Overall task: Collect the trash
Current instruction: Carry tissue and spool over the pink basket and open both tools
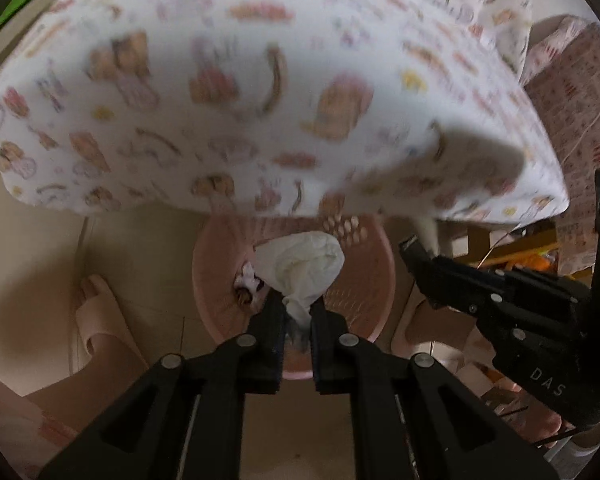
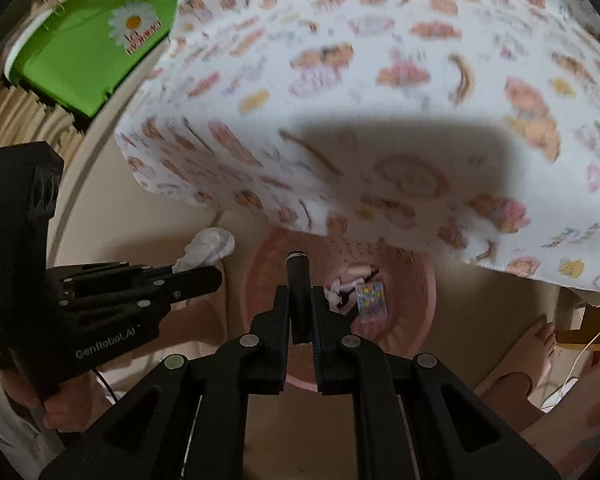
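Observation:
My left gripper (image 1: pixel 297 312) is shut on a crumpled white tissue (image 1: pixel 304 266) and holds it above a pink plastic bin (image 1: pixel 372 280) on the floor. The tissue also shows in the right wrist view (image 2: pixel 208 249), at the tip of the left gripper (image 2: pixel 204 276). My right gripper (image 2: pixel 300 312) is shut on a black cylindrical marker-like object (image 2: pixel 299 292) above the same pink bin (image 2: pixel 412 300). The bin holds small wrappers and a colourful packet (image 2: pixel 372 300). The right gripper also shows in the left wrist view (image 1: pixel 416 256), to the right of the bin.
A table with a white patterned cloth (image 1: pixel 260 80) overhangs the bin. Pink slippers (image 1: pixel 96 312) lie on the floor at left. A green bag (image 2: pixel 96 40) stands at the far left. A bare foot (image 2: pixel 532 348) and cables are at right.

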The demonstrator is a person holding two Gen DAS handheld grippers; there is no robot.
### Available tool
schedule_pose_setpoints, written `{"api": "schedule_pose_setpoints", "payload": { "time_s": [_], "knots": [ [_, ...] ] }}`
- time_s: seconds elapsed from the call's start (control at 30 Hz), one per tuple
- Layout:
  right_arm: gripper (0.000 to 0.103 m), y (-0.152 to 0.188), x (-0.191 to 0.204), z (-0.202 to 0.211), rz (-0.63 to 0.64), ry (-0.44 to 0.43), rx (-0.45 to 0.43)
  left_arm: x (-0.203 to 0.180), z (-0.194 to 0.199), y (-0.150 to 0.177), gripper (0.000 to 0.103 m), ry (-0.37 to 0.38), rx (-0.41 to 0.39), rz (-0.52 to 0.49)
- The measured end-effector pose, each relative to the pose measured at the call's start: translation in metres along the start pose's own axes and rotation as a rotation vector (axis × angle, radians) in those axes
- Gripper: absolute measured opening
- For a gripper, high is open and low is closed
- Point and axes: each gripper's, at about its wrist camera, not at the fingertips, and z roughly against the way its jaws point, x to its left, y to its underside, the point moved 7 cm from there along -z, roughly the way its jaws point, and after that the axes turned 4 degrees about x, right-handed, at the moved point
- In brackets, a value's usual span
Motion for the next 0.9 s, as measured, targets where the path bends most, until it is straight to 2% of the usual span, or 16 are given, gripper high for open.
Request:
{"api": "schedule_pose_setpoints", "payload": {
  "time_s": [0.1,0.23,0.3,0.37,0.47,0.53,0.6,0.7,0.73,0.8,0.83,0.87,0.9],
  "knots": [
    [0.010,0.003,-0.007,-0.011,-0.005,0.018,0.028,0.005,-0.013,0.003,0.008,0.007,0.048,0.031],
    [0.010,0.008,-0.018,-0.017,-0.013,0.051,0.046,0.008,-0.017,0.005,0.008,-0.005,0.065,0.039],
    [0.013,0.010,-0.020,-0.018,-0.014,0.055,0.055,0.008,-0.017,0.005,0.015,-0.006,0.065,0.045],
    [0.017,0.011,-0.022,-0.018,-0.013,0.076,0.061,0.008,-0.014,0.005,0.029,-0.013,0.060,0.046],
    [0.030,0.010,-0.027,-0.013,-0.011,0.123,0.038,0.007,-0.006,0.003,0.040,-0.042,0.034,0.032],
    [0.039,0.007,-0.025,-0.005,0.009,0.136,0.002,0.009,0.008,0.001,0.041,-0.097,-0.027,0.039],
    [0.050,0.003,-0.022,0.006,0.022,0.160,-0.042,0.012,0.025,-0.003,0.049,-0.119,-0.090,0.053],
    [0.053,-0.005,-0.019,0.029,0.031,0.196,-0.124,0.012,0.055,-0.007,0.058,-0.149,-0.194,0.046],
    [0.055,-0.008,-0.016,0.040,0.042,0.217,-0.161,0.012,0.064,-0.009,0.064,-0.168,-0.228,0.036],
    [0.073,-0.013,-0.011,0.067,0.057,0.273,-0.266,0.012,0.087,-0.013,0.073,-0.208,-0.312,0.016],
    [0.079,-0.015,-0.006,0.079,0.068,0.282,-0.319,0.012,0.096,-0.014,0.081,-0.225,-0.341,0.005],
    [0.086,-0.017,-0.002,0.091,0.077,0.285,-0.361,0.011,0.103,-0.016,0.084,-0.236,-0.365,-0.002],
    [0.087,-0.019,0.003,0.105,0.084,0.291,-0.417,0.010,0.113,-0.016,0.084,-0.242,-0.398,-0.007]
  ]
}}
